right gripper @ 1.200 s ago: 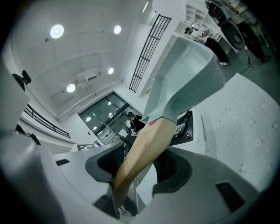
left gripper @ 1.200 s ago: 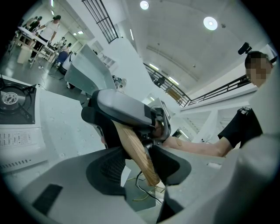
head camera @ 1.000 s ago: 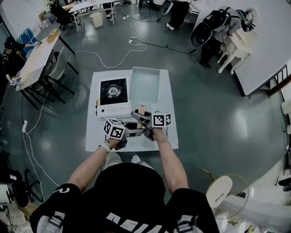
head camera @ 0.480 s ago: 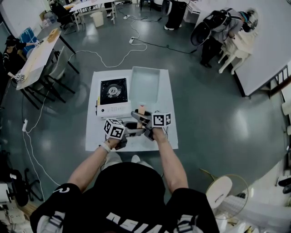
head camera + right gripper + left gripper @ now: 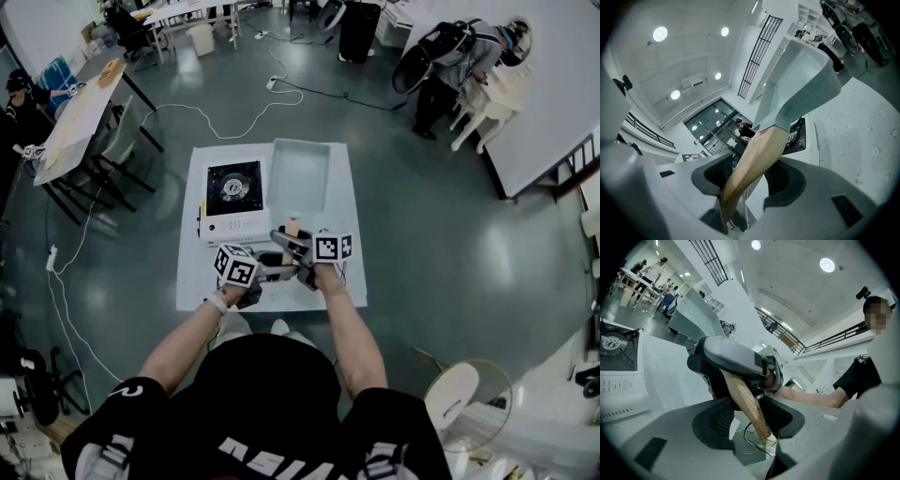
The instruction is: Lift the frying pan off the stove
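Note:
The frying pan (image 5: pixel 298 173) is pale grey and rectangular, and it sits right of the stove (image 5: pixel 234 190), off the burner. Its wooden handle (image 5: pixel 291 228) points back toward me. My right gripper (image 5: pixel 289 244) is shut on the handle near the pan, and my left gripper (image 5: pixel 277 273) is shut on the handle's end from the left. In the right gripper view the handle (image 5: pixel 754 161) runs between the pads of that gripper (image 5: pixel 752 180) up to the pan (image 5: pixel 799 89). In the left gripper view the handle (image 5: pixel 743 397) crosses that gripper (image 5: pixel 750 420) below the right gripper's grey jaws.
The stove and pan are on a low table under a white cloth (image 5: pixel 197 281). The stove's black burner (image 5: pixel 614 345) lies to the left. Cables trail over the grey floor (image 5: pixel 422 234). Desks and seated people are far left, and more people stand at the back right.

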`<state>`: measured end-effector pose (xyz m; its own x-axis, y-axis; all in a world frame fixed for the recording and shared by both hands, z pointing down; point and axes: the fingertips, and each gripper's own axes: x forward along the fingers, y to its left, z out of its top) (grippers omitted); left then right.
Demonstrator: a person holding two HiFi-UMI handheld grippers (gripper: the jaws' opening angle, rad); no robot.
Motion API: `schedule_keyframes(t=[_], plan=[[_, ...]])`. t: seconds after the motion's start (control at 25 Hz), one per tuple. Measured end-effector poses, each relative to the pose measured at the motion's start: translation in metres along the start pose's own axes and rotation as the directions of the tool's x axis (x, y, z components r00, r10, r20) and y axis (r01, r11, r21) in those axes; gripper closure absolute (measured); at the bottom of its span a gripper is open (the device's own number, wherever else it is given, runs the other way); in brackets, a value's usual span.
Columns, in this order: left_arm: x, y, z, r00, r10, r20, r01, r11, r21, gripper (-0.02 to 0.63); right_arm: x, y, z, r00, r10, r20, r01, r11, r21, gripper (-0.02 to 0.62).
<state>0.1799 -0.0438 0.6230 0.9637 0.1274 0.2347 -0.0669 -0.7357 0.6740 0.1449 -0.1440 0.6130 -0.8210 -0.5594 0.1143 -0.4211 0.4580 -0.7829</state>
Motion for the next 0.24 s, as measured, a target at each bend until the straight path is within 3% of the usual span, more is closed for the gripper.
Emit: schedule_keyframes(t=[0.24], plan=[[0.0015,-0.0013,0.0005,1.0,-0.013,0.005,0.013,1.0,-0.006,0.423,0.0005,0.0007,0.0024,1.0,0.0,0.004,0.0,1.0,-0.018,0.393]])
